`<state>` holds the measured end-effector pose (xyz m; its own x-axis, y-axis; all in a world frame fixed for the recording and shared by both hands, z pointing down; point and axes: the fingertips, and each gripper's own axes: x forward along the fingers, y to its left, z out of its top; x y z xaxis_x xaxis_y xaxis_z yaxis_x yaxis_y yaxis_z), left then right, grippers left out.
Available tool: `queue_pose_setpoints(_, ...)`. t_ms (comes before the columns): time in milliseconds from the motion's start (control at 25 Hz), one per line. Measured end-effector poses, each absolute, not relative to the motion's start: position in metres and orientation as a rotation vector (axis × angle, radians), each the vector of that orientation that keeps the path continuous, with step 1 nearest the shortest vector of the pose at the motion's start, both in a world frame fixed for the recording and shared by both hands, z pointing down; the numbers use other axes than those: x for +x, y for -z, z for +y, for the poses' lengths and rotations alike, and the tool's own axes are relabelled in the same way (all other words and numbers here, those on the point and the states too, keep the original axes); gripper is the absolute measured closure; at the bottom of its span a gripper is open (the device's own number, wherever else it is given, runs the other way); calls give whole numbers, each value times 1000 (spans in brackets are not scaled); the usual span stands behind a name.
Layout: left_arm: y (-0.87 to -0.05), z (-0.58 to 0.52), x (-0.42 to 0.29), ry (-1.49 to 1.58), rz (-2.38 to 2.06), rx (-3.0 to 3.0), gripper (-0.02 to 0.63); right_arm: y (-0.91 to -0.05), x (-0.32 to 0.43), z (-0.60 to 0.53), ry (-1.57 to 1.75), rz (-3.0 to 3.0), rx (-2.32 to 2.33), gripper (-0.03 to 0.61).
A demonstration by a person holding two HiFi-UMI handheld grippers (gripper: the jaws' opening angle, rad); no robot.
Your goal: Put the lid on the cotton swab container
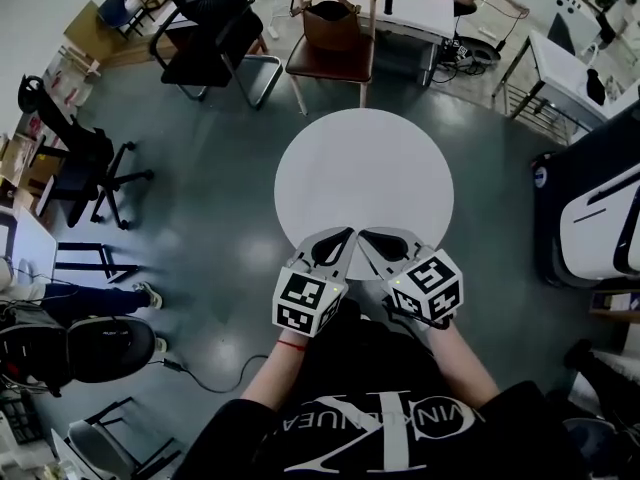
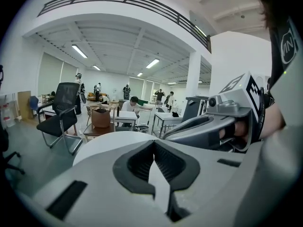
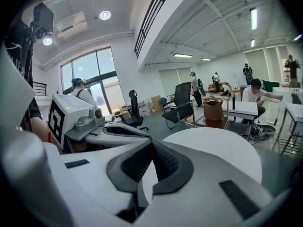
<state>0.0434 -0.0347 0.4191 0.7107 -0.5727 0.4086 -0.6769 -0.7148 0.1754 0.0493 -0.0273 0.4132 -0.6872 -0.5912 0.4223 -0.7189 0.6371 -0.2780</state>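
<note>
White round table (image 1: 365,168) below the head camera. Left gripper (image 1: 345,235) and right gripper (image 1: 366,236) are held side by side over the table's near edge, tips close to each other. Left gripper view: jaws pressed together at the tips, holding nothing, with table surface showing through the gap behind them. Right gripper view: the same, tips met and holding nothing. Where the cotton swab container and lid lie relative to either gripper cannot be told from any view.

White table (image 1: 363,168), dark grey floor (image 1: 215,238), brown bag (image 1: 331,25), black office chair (image 1: 210,28)
</note>
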Motion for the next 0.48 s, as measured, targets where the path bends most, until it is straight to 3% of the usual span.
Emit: queue_pose_setpoints(480, -405, 12, 42, -451, -1018, 2624, 604, -401, 50, 18, -569, -2585, 1050, 575)
